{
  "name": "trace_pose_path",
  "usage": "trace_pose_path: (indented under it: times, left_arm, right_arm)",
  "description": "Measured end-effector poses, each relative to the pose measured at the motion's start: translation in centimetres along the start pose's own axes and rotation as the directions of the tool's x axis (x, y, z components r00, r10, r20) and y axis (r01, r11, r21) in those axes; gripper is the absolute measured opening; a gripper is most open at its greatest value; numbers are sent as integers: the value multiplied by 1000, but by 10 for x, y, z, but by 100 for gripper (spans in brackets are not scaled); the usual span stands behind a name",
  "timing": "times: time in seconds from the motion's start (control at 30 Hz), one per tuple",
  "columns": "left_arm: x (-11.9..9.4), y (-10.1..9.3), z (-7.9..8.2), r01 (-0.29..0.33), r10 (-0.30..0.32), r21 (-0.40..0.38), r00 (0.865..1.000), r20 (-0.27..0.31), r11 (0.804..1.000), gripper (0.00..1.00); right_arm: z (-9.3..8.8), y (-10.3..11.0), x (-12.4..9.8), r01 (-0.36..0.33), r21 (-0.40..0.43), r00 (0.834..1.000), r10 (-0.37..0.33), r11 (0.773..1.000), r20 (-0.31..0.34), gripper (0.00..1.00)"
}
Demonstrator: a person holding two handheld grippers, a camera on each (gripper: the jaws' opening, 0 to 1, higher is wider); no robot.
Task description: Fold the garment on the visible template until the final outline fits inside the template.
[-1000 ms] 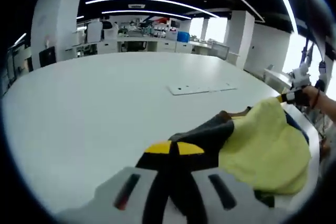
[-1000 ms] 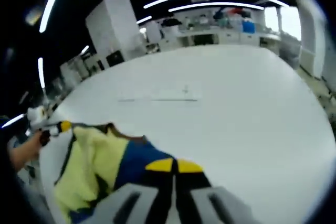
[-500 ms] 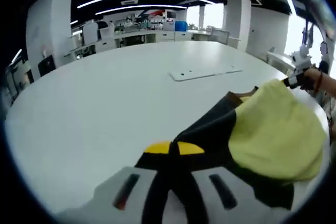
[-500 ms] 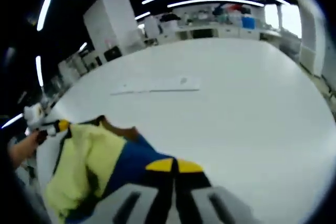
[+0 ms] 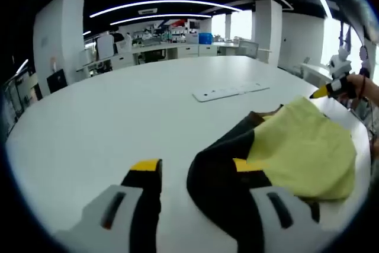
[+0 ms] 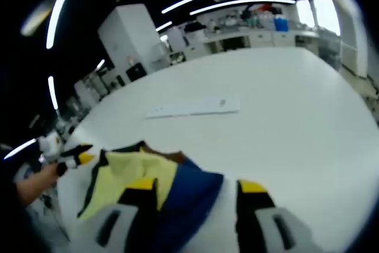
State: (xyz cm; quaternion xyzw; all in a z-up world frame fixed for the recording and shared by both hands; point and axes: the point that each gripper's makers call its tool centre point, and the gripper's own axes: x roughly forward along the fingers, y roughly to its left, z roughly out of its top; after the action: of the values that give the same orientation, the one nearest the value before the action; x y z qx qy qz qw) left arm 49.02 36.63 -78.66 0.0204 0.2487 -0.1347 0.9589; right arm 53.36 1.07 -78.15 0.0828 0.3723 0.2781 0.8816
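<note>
Left gripper (image 5: pixel 189 173): its yellow-tipped jaws are being held spread apart, nothing pinched; the black edge of the garment is lying between them, against the right jaw.
Right gripper (image 6: pixel 192 185): its jaws are likewise being held spread; the blue part is lying between them, unpinched.
Garment: a soft yellow, black and blue cloth garment (image 5: pixel 296 149) is lying bunched on the white round table (image 5: pixel 118 117), just ahead and right of the left gripper, ahead and left of the right gripper (image 6: pixel 151 173).
Template: a flat pale rectangular sheet (image 5: pixel 231 92) is lying well beyond both grippers; the garment is judged to be still off it.
Reason: apparently let go, so a fresh grip is being allowed.
</note>
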Motion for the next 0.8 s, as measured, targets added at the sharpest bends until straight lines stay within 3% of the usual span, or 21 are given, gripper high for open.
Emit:
trace_pose_path:
  times: [0.13,0.3,0.5,0.8]
  left_arm:
    - [-15,-9,-6,24,-24,3,1000,2,1000,54]
    - [-34,-23,-11,60,-60,-3,998,23,998,65]
    - [-53,-42,-15,105,-105,4,994,42,994,73]
    - [-81,-77,-22,137,-138,22,989,57,990,72]
  right_arm:
    - [-11,18,-12,-37,-5,999,37,999,-17,67]
    - [-22,39,-30,-74,-24,997,74,997,-2,71]
    - [-46,61,-46,-82,-73,996,81,994,-24,69]
    - [-74,84,-57,-70,-118,997,66,991,-38,63]
